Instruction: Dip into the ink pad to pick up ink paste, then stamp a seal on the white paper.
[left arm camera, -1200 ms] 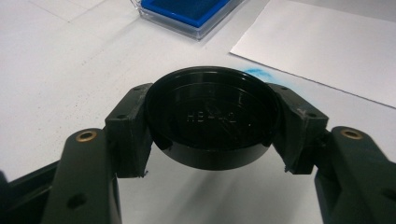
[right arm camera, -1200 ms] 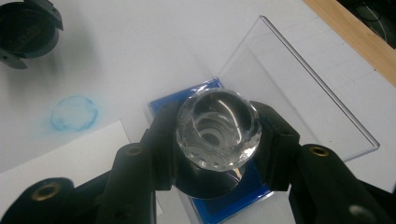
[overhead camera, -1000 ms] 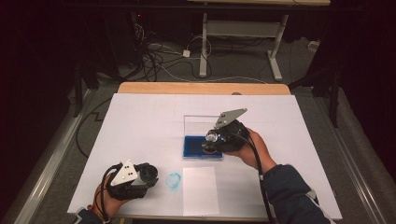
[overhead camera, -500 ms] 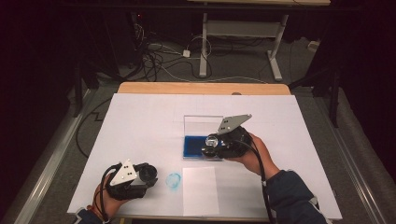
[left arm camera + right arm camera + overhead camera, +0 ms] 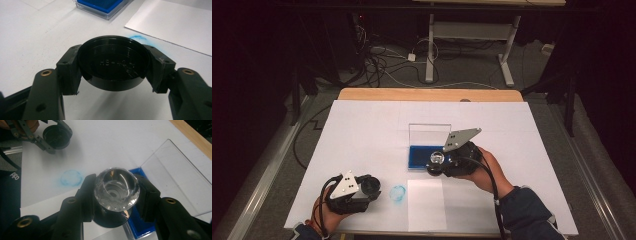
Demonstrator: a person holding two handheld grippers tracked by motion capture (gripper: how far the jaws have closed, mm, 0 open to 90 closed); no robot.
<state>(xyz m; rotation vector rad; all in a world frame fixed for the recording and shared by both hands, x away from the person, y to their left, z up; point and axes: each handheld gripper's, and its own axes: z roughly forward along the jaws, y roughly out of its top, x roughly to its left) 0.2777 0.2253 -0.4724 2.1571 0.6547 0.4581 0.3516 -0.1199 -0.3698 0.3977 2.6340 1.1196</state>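
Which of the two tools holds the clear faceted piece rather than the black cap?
The right tool, over the blue ink pad, grips the clear faceted stamp. The left tool holds the black round cap.

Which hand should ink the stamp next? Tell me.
Right. The right gripper is shut on the clear-handled stamp directly above the blue ink pad. The left gripper holds the black cap near the table's front, beside the blue smudge.
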